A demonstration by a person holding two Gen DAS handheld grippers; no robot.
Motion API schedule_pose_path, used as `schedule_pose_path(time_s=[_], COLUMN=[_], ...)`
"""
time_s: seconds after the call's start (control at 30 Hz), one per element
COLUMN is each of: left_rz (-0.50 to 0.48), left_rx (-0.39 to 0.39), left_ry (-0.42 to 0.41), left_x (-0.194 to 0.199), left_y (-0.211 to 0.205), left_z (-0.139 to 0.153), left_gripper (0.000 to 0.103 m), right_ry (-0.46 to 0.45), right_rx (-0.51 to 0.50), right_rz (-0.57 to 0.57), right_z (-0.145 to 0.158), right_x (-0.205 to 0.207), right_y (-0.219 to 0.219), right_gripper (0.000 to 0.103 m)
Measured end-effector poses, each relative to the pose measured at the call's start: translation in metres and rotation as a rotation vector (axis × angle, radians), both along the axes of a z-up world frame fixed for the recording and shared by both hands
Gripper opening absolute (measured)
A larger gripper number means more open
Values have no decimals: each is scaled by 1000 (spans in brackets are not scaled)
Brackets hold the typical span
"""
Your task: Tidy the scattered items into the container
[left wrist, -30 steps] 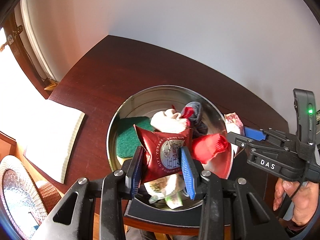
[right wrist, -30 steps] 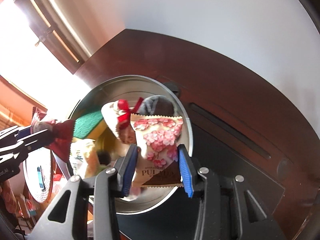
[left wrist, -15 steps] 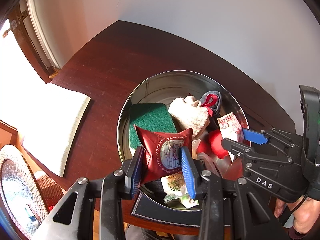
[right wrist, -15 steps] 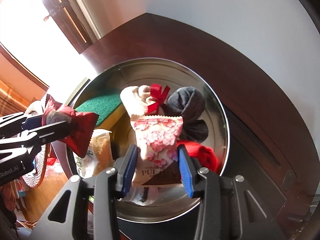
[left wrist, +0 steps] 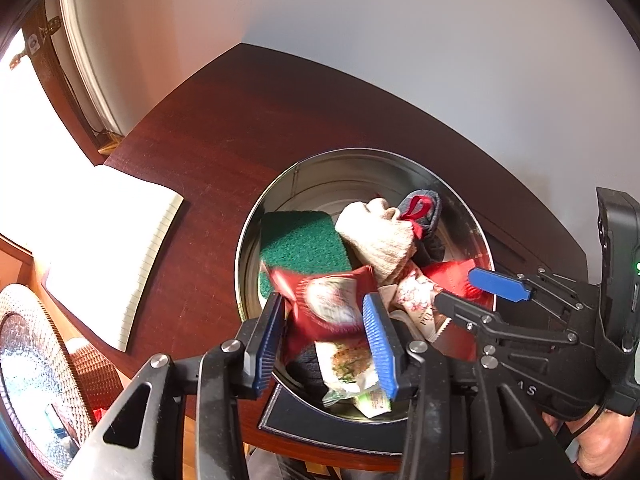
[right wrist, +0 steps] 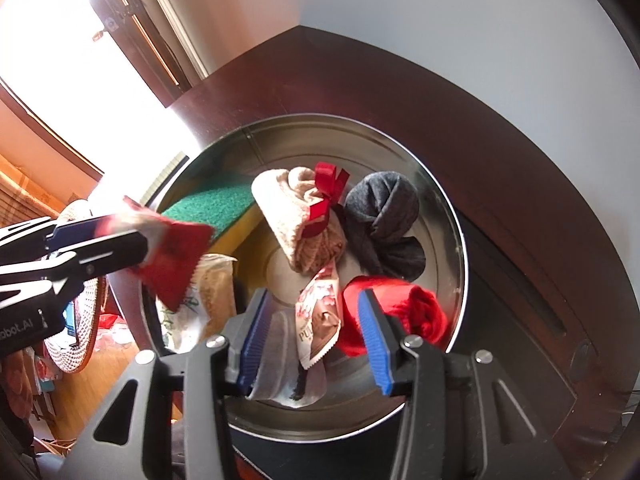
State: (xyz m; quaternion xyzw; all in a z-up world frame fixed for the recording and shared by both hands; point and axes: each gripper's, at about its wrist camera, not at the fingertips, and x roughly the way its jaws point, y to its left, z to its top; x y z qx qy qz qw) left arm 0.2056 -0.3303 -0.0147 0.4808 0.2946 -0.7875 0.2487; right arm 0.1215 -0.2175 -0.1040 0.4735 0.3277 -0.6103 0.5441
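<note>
Pink floral packet (right wrist: 318, 316) upright, long axis vertical, between spread right hand-held gripper (right wrist: 312, 338), left hand-held gripper (left wrist: 324, 334) state unclear.
</note>
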Motion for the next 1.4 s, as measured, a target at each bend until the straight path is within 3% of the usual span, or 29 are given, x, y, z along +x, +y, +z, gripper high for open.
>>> schedule_pose_path(time_s=[0.13,0.2,0.37,0.67,0.87,1.17,1.4], left_rz=[-3,-3,-23,-21,27,87,114], left_rx=[-8,-22,-85,-173,-248,-333,-347], left_ry=[18,14,-4,-2,7,22,61], left_x=[-4,-6,-12,-18,-16,-2,10], left_y=[4,7,17,33,39,50,59], left_z=[7,11,21,45,62,79,93], left_gripper=[61,72,78,85,101,102,102], right_ry=[6,7,-7,-13,7,26,33], right_rx=[-32,-46,-71,-98,-130,-156,-161], right_rz=[-9,-19,-44,-24,-10,31,48], right_z=[15,22,42,65,79,89,91], right_x=[-3,-5,-13,-7,-10,-6,-3], right_y=[10,17,37,67,77,89,101], right_gripper=[56,58,66,68,73,78,81])
